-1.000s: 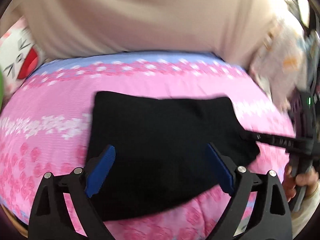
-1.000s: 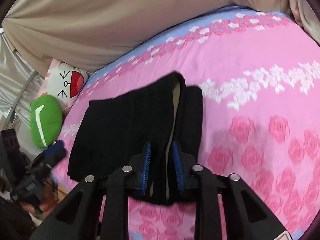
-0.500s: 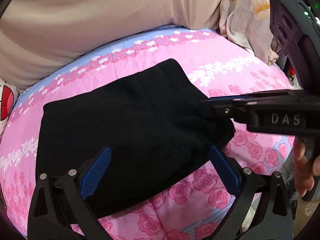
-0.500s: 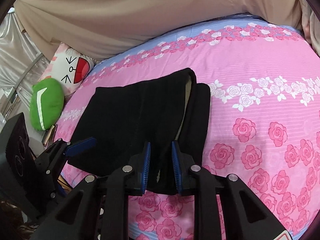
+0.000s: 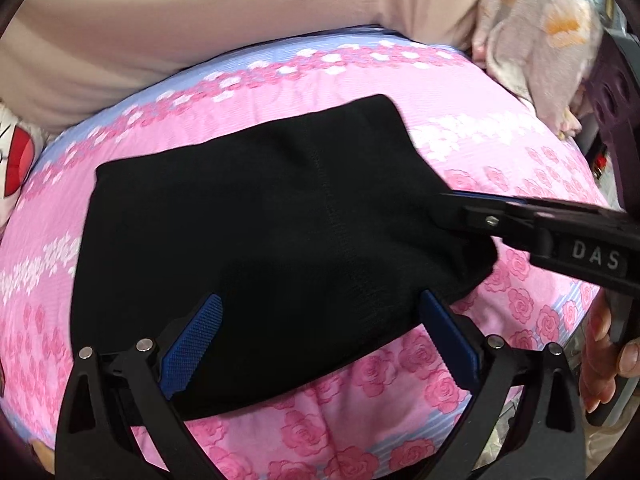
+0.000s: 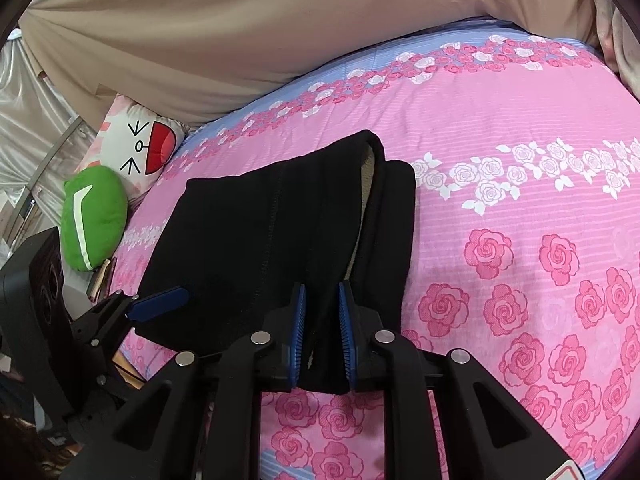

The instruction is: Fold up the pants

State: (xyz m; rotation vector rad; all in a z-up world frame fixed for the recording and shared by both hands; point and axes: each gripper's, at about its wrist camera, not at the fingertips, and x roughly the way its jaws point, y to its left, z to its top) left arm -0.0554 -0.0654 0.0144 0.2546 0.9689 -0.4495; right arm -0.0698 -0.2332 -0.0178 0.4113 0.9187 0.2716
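Note:
Black pants [image 5: 280, 232] lie folded into a compact rectangle on a pink floral bed; they also show in the right wrist view [image 6: 280, 232]. My left gripper [image 5: 320, 340] is open, its blue pads straddling the near edge of the pants. My right gripper [image 6: 322, 328] is shut on the near edge of the pants, by the waistband fold. In the left wrist view the right gripper [image 5: 460, 204] reaches in from the right onto the pants' right edge.
The pink rose bedspread [image 6: 520, 280] covers the bed. A beige curtain [image 6: 240, 40] hangs behind. A green cushion [image 6: 94, 216] and a white cartoon pillow [image 6: 140, 148] lie at the far left. A pale patterned cloth [image 5: 540, 40] hangs at the right.
The left gripper has swung around the near side of the pants and stays open. The right gripper stays shut on the pants' edge; the pants lie slightly flatter.

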